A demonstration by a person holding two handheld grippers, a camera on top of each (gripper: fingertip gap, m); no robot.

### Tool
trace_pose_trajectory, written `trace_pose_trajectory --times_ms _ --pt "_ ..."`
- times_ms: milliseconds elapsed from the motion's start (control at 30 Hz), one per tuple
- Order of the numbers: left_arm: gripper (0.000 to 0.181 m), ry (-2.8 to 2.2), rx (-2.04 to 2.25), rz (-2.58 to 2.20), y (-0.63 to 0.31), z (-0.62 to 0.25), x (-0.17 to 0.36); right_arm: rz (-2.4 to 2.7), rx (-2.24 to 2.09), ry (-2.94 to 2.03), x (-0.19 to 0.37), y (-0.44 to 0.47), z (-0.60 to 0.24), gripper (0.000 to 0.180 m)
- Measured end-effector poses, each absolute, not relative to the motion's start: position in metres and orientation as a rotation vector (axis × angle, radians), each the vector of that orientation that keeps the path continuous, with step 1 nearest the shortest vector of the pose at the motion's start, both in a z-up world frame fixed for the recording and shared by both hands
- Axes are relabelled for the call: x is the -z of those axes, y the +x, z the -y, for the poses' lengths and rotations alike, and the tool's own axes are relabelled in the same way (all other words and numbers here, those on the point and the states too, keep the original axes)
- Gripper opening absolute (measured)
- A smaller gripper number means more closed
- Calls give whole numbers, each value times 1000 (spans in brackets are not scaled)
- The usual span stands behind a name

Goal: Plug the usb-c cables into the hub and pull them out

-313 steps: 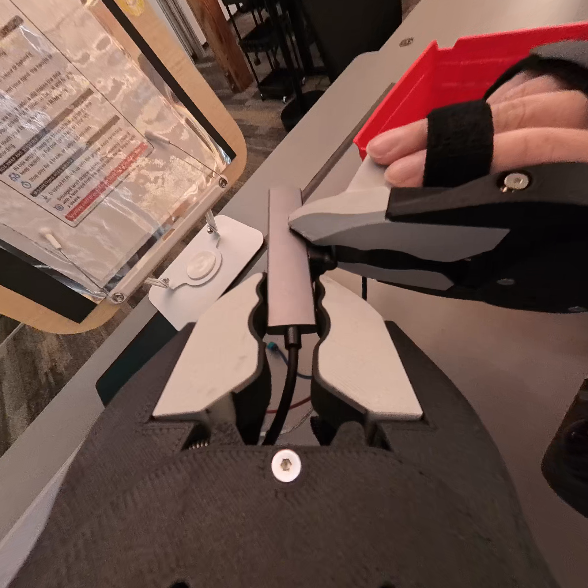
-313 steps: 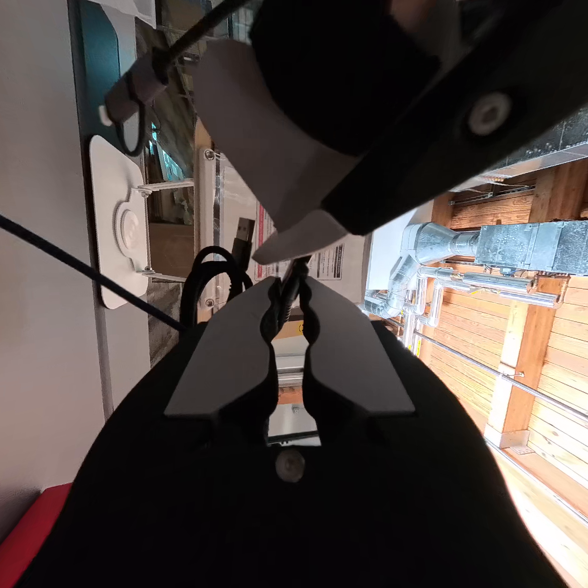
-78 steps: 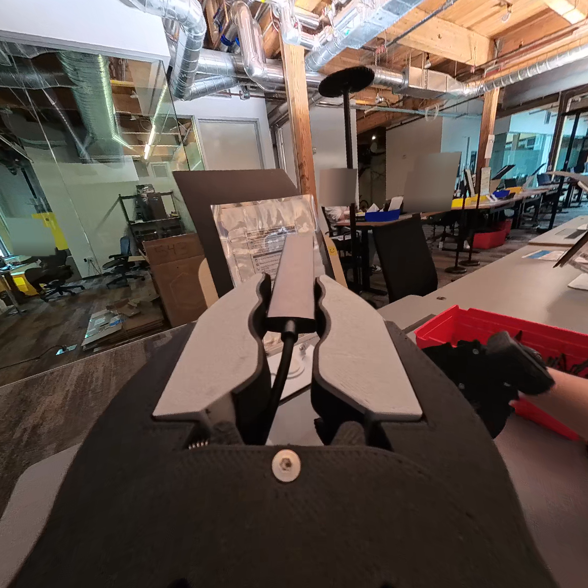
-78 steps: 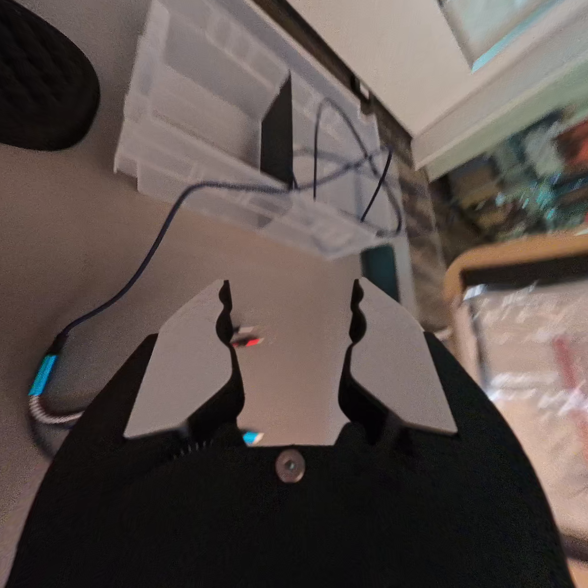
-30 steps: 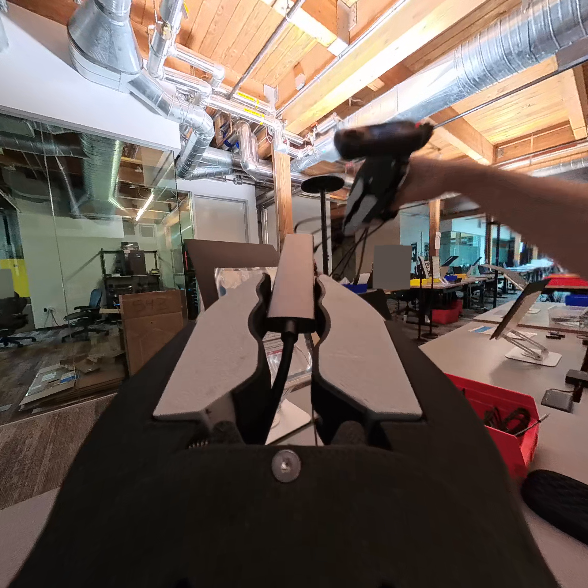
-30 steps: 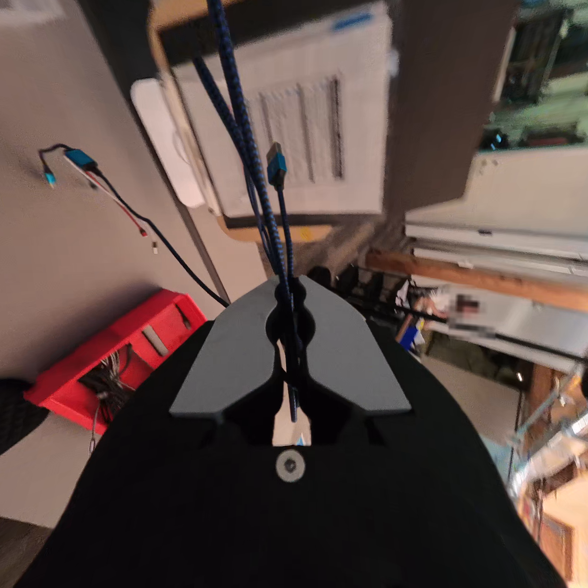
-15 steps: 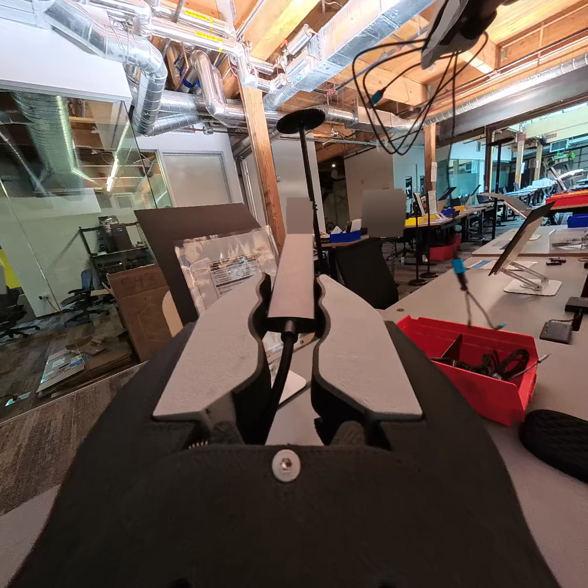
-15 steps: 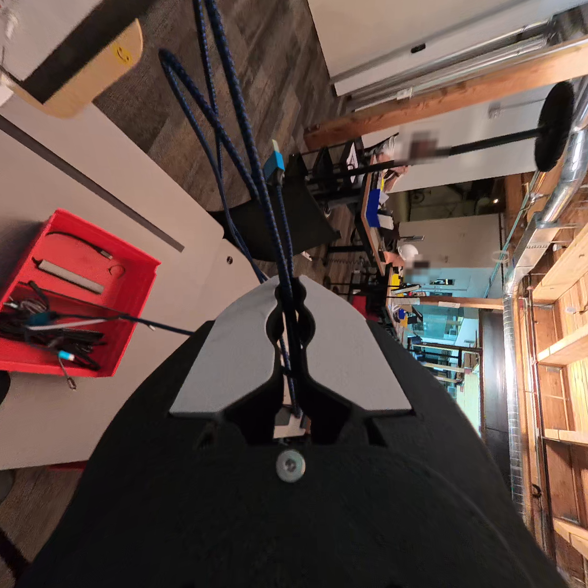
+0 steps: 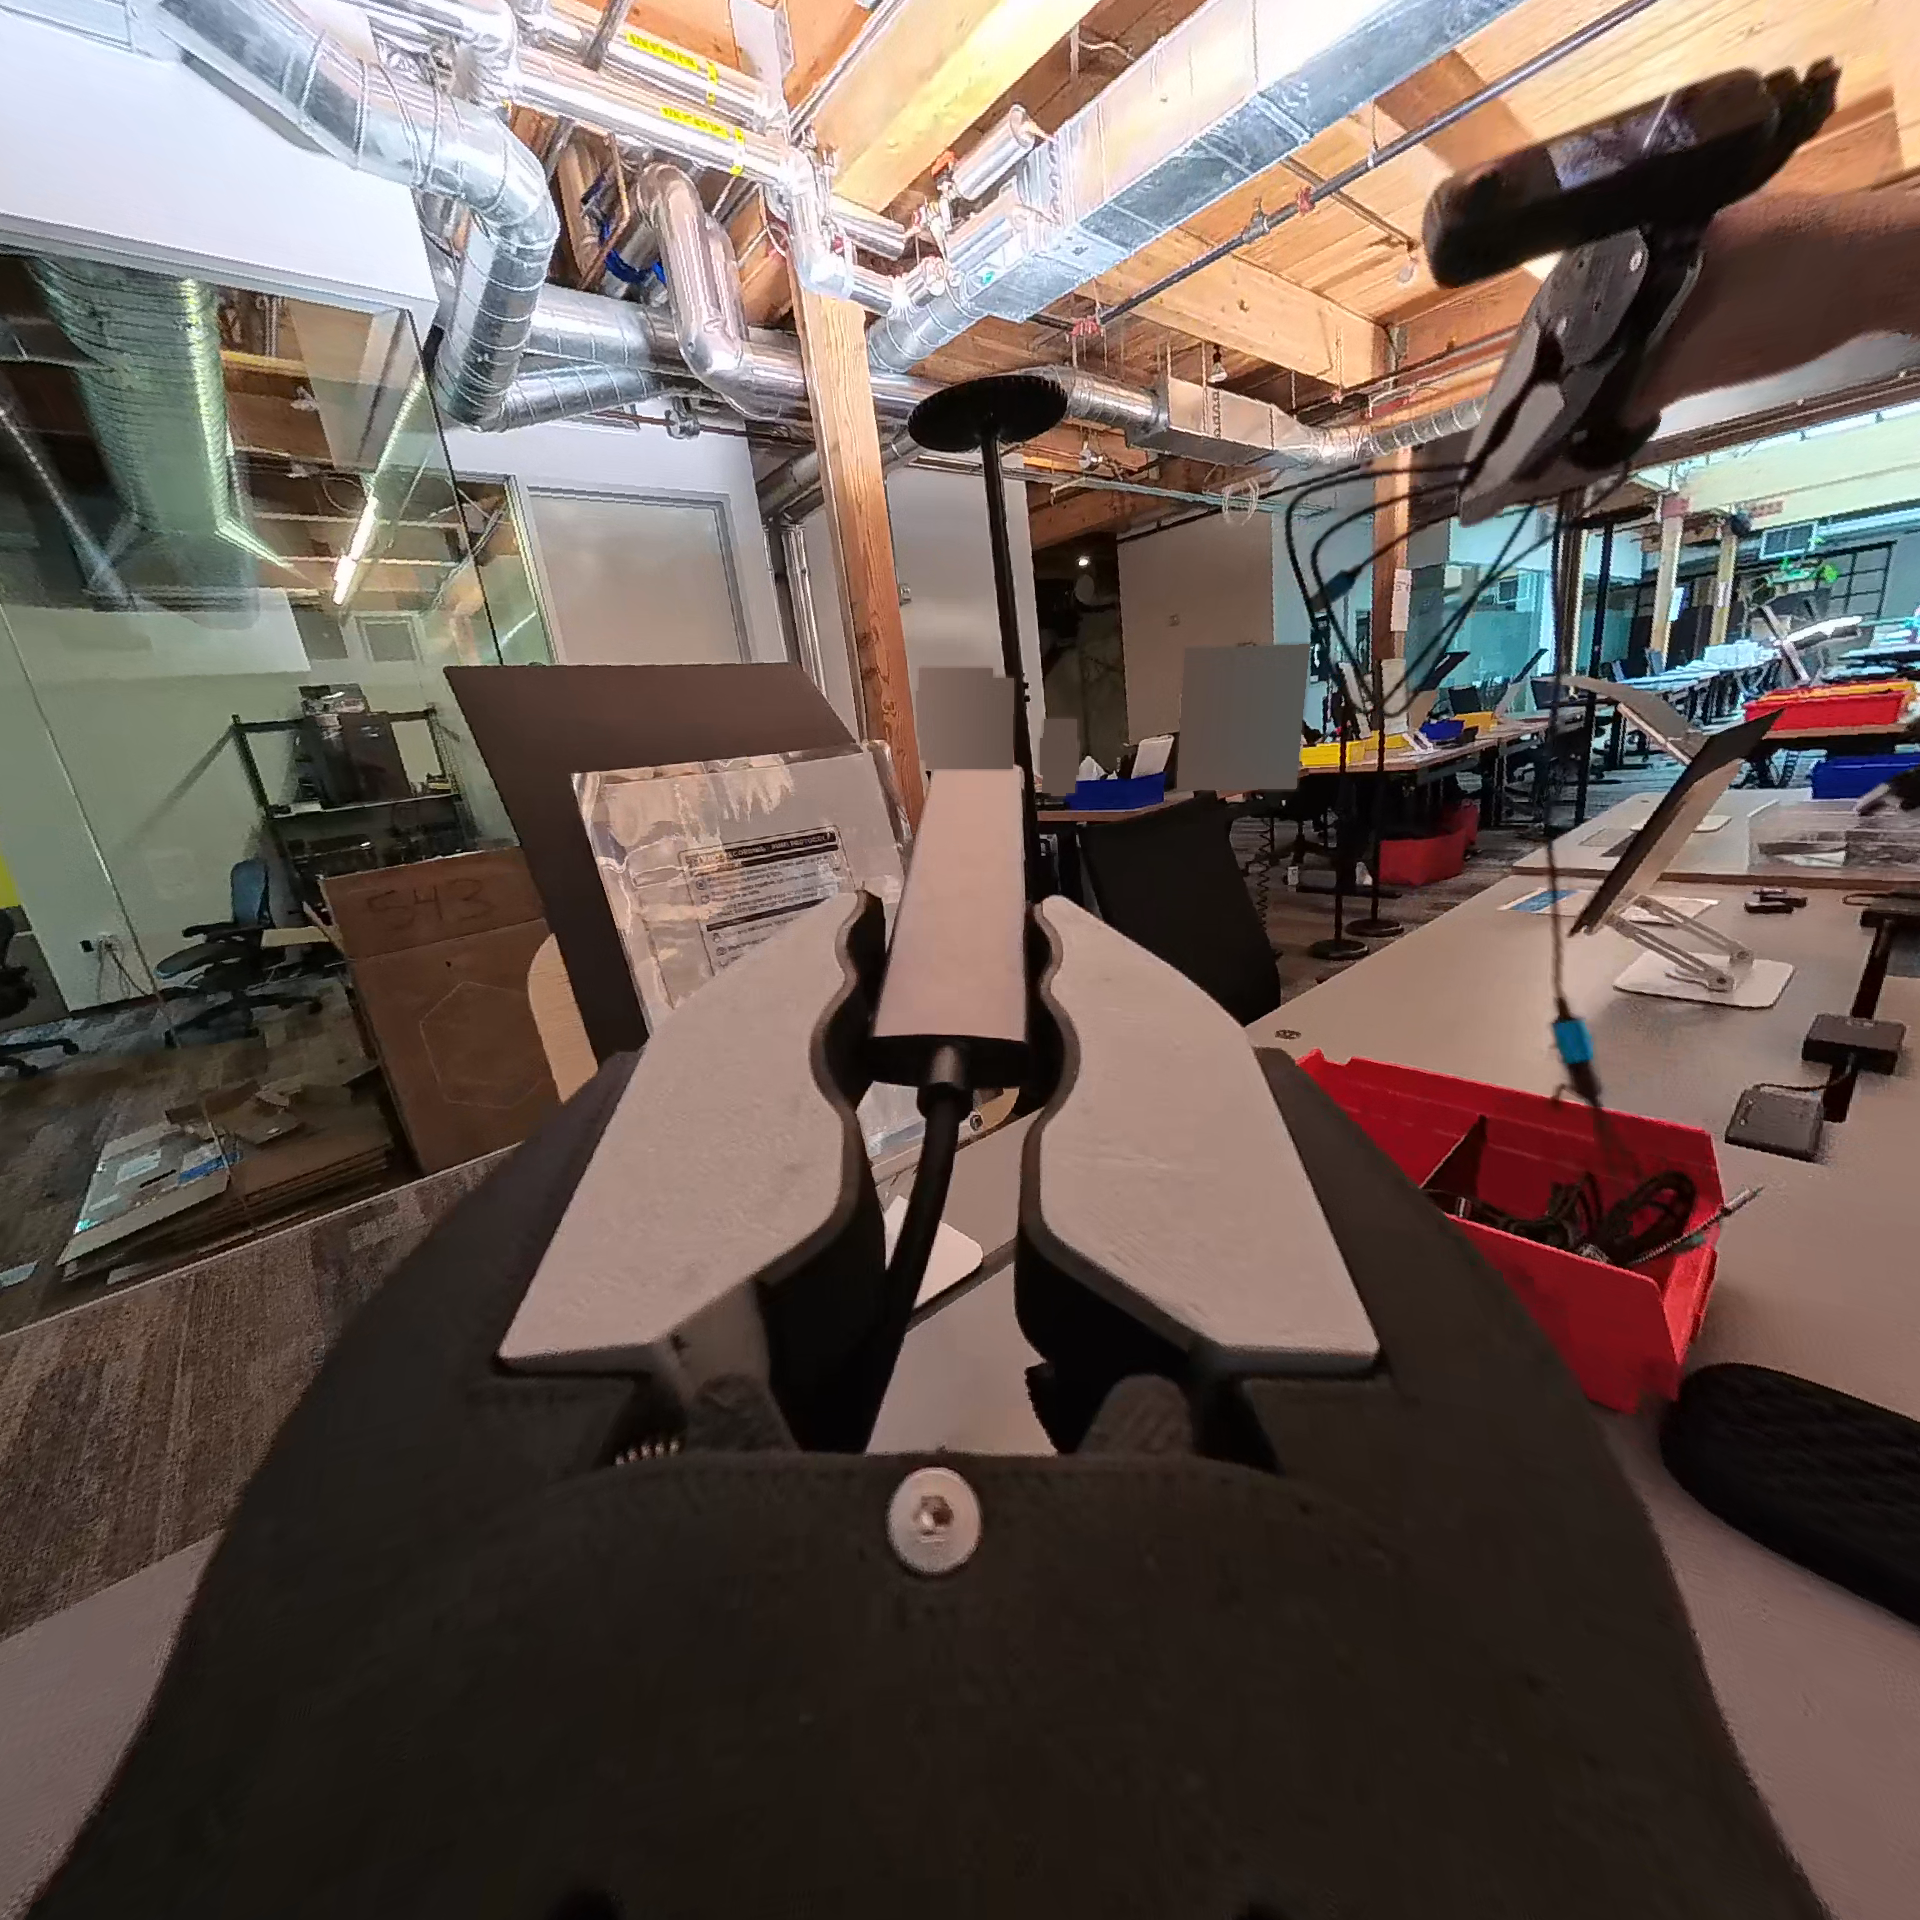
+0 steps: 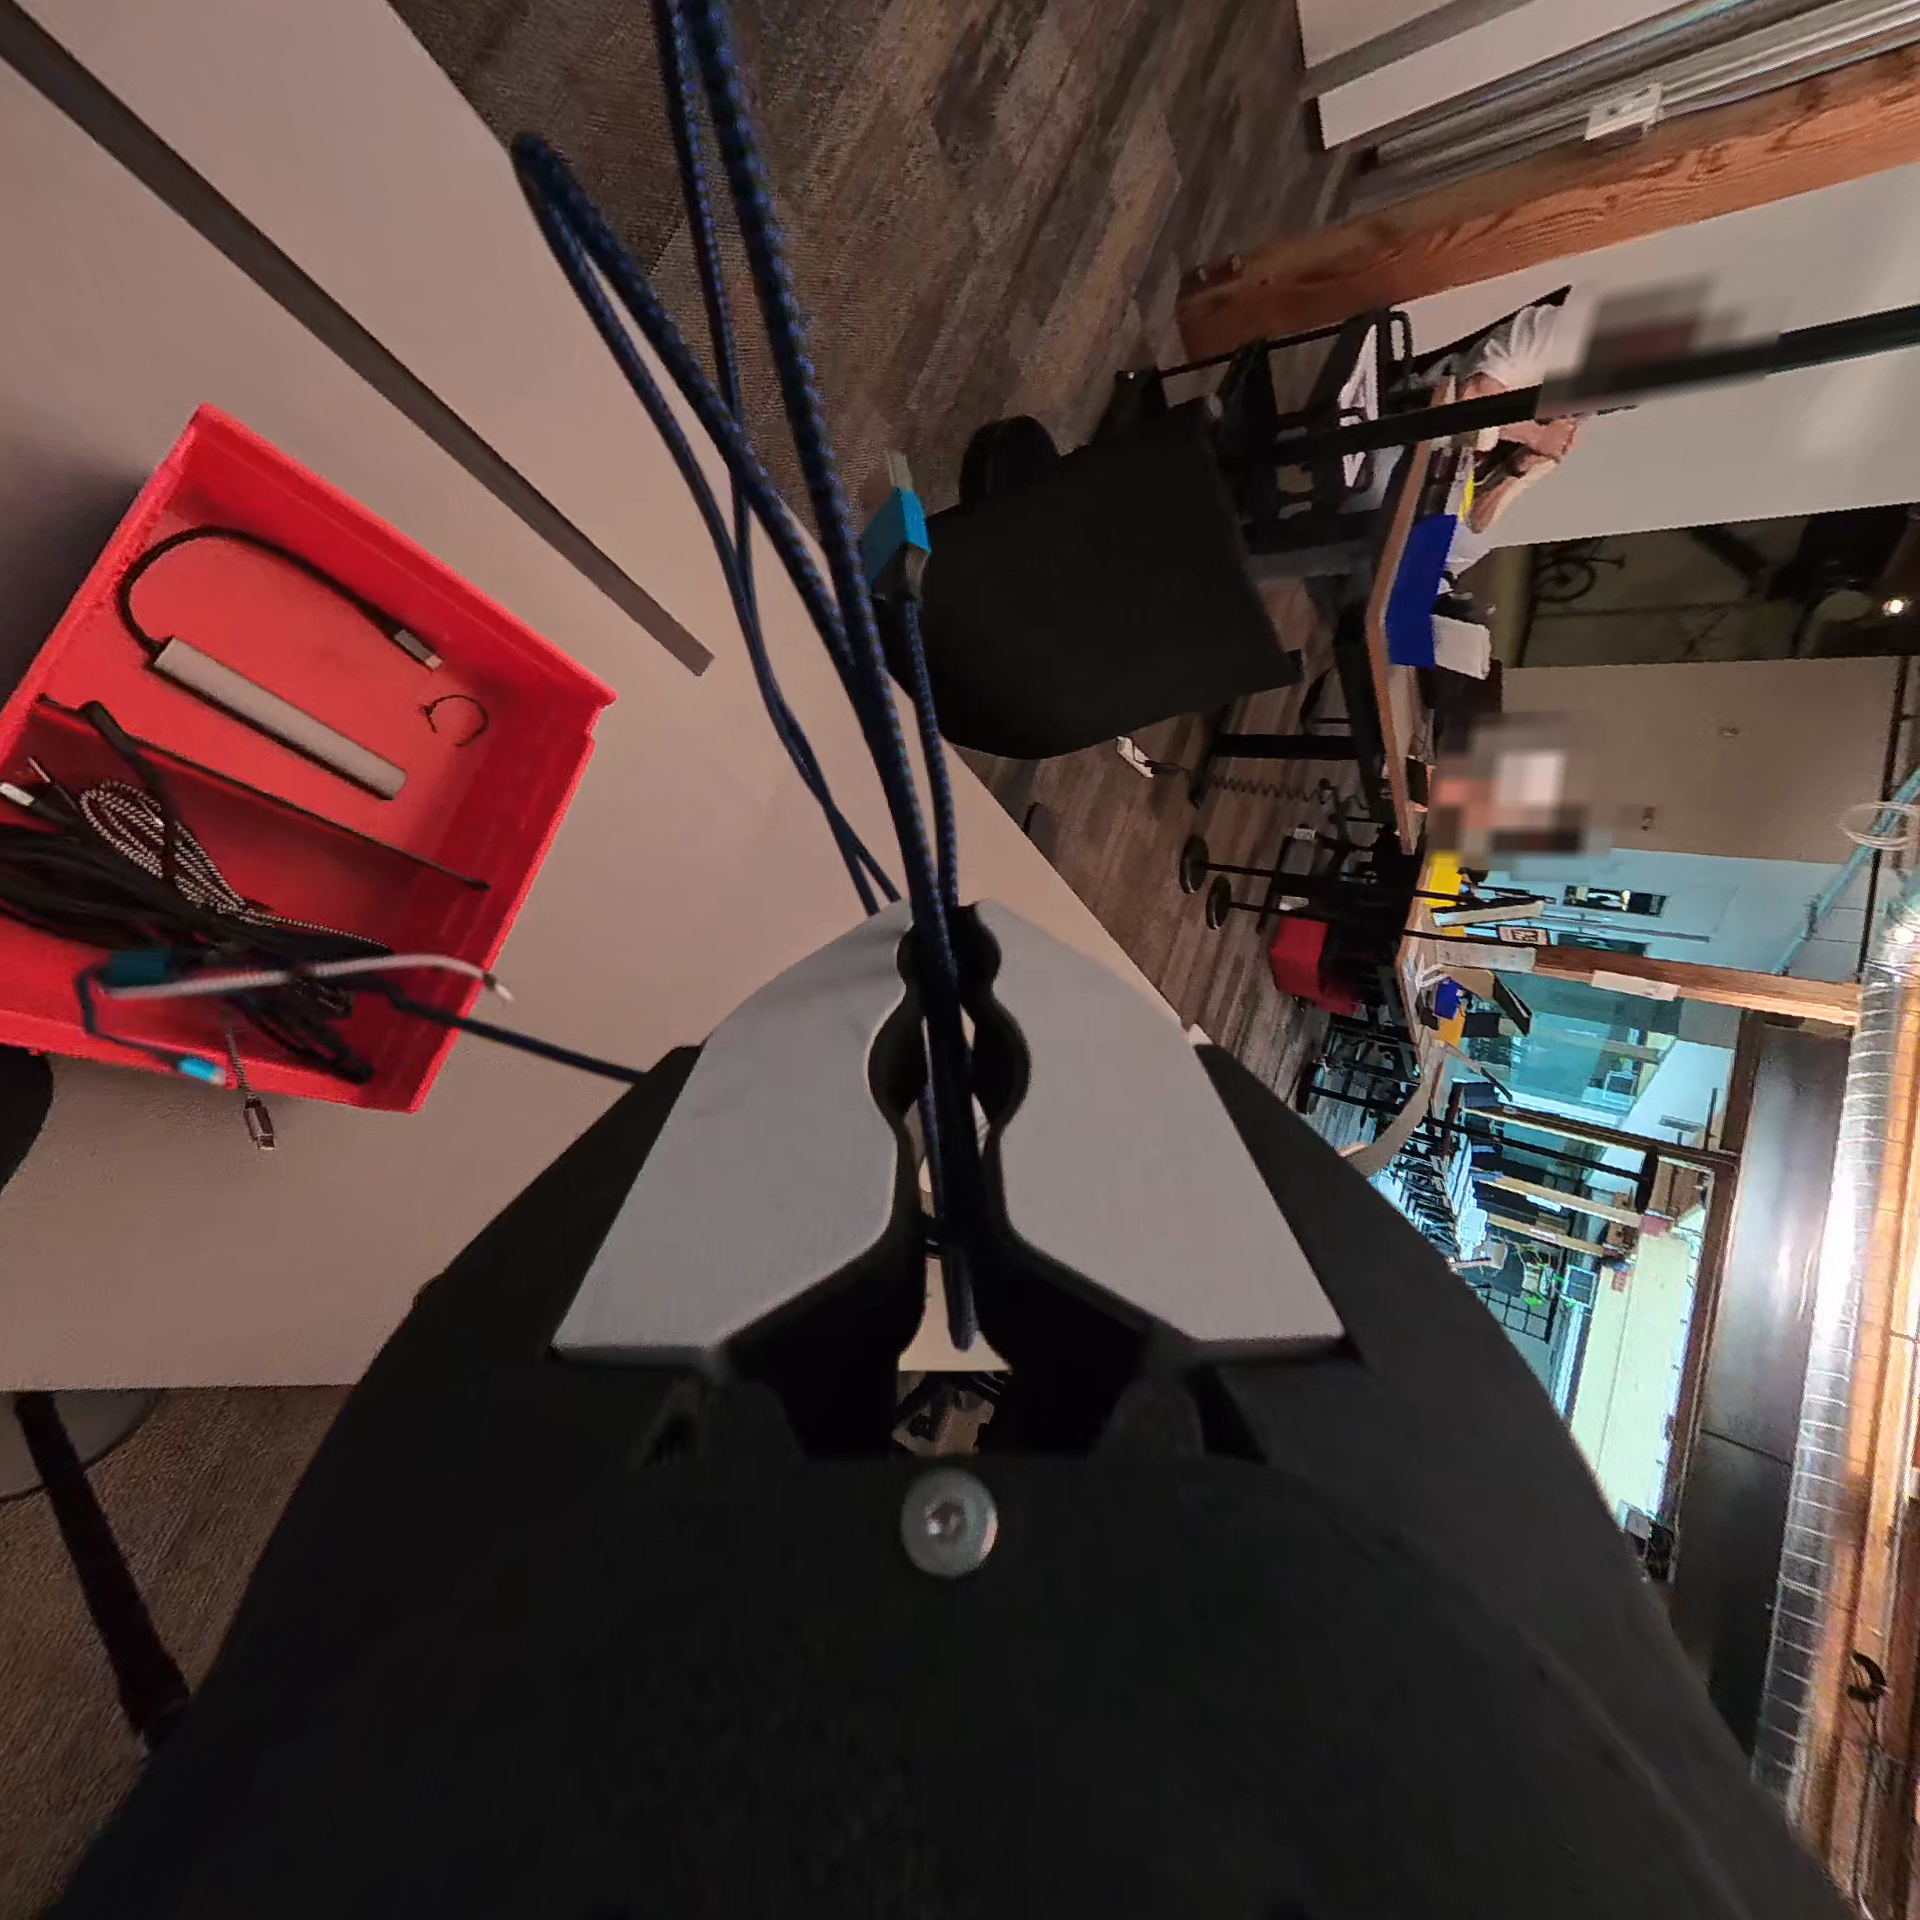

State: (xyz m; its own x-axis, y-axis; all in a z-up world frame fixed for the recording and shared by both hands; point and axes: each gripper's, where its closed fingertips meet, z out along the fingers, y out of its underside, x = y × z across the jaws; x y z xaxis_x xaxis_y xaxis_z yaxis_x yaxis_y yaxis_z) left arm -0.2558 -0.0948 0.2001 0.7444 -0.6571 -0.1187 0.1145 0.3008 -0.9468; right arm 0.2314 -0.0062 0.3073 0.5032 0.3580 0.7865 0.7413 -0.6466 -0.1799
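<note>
a: where's everything right now?

b: the left gripper [image 9: 951, 1023] has its fingers closed tight on the near end of the grey hub [image 9: 961, 906], which sticks out straight ahead, raised off the tabletop [image 9: 1455, 997]. its own black lead [image 9: 920, 1195] runs back between the fingers.

a: and the other one?

b: the right gripper [image 10: 948, 997] is lifted high, well apart from the hub and off to its right. its fingers are shut on a bunched blue braided cable [image 10: 831, 582], several strands at once, gripped mid-length. a blue connector [image 10: 896, 535] dangles free beyond the tips.

a: so no plug is lined up yet.

b: no, and i'd say that's the catch. holding the cable in the middle leaves the plug swinging, so it can't be steered into a port. better to regrip just behind a connector, one strand only, so the plug stands stiff ahead of the fingers.

a: and the loose ends?

b: part of the cable trails down into the red bin [image 10: 525, 862], among the other cables [image 10: 135, 894] there. lift clear slowly, or it may drag them out.

a: the hub side?

b: keep it steady and level, port side turned toward the incoming plug. i can't see the ports from here.
</note>
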Motion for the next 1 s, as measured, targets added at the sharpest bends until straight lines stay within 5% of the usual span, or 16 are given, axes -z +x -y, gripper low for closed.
trace_pose_trajectory --times_ms 500,1000 --pt "26 -1230 612 -699 -205 87 -180 1055 720 -2513 -177 249 46 3" --pt "26 -1286 634 -825 -159 84 -158 1112 64 -2789 11 257 85 3"
